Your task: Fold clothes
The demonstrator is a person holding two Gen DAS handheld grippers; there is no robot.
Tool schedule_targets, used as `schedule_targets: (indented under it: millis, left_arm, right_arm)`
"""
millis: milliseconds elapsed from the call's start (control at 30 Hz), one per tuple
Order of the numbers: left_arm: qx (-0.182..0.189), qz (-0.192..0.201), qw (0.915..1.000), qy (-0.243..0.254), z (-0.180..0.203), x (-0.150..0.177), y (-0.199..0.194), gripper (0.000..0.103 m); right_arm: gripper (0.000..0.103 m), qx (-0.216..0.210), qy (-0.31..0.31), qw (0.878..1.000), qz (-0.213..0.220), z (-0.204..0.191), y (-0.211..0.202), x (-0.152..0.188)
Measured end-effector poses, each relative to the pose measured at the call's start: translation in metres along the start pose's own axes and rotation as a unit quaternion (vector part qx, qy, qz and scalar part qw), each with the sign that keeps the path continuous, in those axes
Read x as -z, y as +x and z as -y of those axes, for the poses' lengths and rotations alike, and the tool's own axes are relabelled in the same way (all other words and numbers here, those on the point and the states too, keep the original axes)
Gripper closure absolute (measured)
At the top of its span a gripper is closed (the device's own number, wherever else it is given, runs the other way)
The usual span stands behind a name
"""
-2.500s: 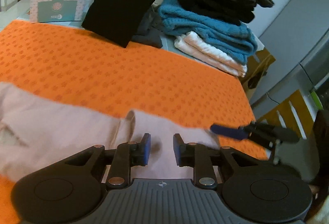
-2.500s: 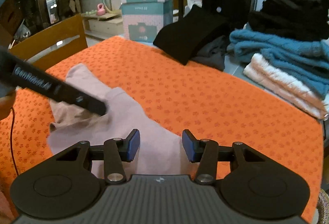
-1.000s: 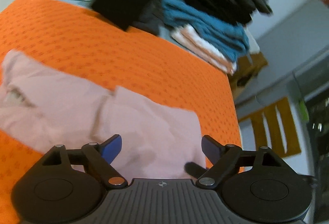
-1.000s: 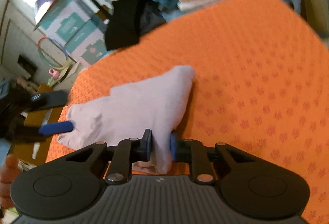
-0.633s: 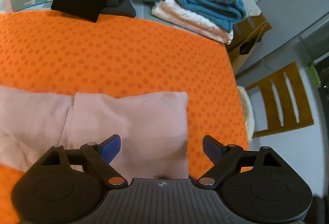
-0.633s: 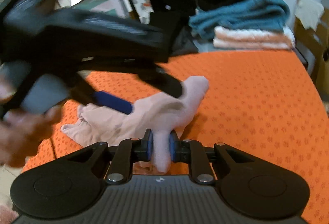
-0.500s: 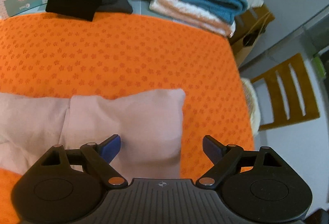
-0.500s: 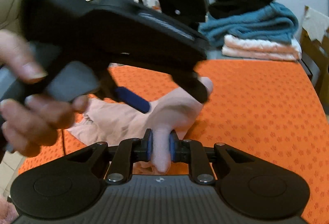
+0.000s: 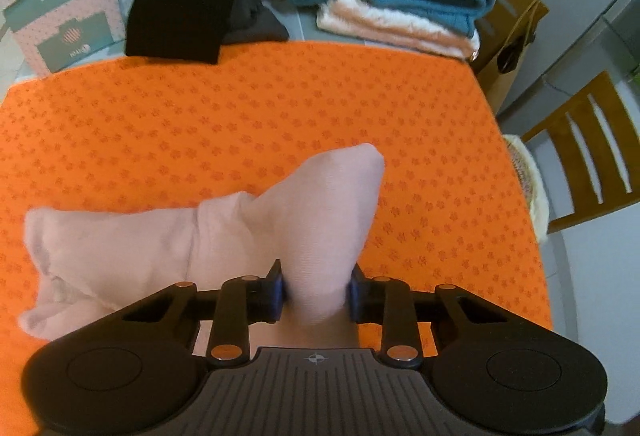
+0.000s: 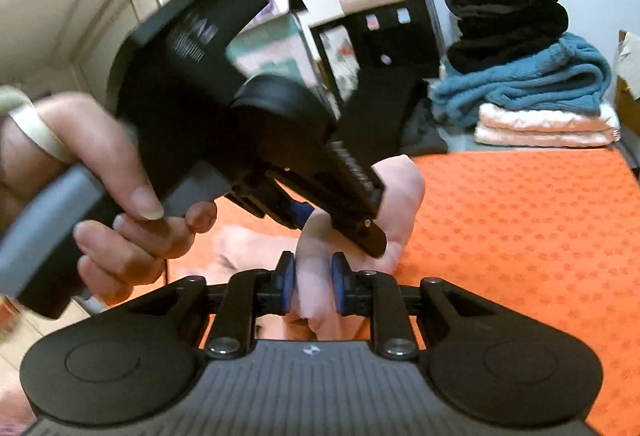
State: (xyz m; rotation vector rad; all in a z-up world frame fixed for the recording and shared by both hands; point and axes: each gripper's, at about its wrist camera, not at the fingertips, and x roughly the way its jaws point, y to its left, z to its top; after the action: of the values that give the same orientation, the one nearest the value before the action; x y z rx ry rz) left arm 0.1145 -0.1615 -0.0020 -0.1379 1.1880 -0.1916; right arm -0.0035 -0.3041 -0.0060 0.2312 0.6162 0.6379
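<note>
Orange tabletop [image 9: 280, 107] carries a soft, light pink garment [image 9: 132, 244], limp and bunching, near the middle, where the left hand-held gripper [image 9: 316, 294] and right hand-held gripper [image 10: 313, 288] each pinch 1 thick fold.

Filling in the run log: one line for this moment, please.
left gripper: shut on pink garment | right gripper: shut on pink garment | garment bunched over orange mat

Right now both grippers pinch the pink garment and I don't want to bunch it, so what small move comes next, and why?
Probably carry the lifted end across toward the far sleeve end. Both the left gripper and right gripper are shut on the pink garment, whose near end is raised off the orange cloth.
</note>
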Motion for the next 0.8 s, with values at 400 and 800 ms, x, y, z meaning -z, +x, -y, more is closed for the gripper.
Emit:
schedule_targets:
  millis: [400,800]
  left_arm:
    - [0.119,0.031,0.9878,-0.096,-0.164,-0.010,-0.050,0.071]
    - [0.205,0.027,0.9608,-0.185,-0.311,0.019,-0.016,0.067]
  right_arm:
    - [0.069,0.051,0.059,0.997,-0.008,-0.007,-0.012,0.013]
    - [0.069,0.135,0.073,0.987,-0.038,-0.056,0.023,0.020]
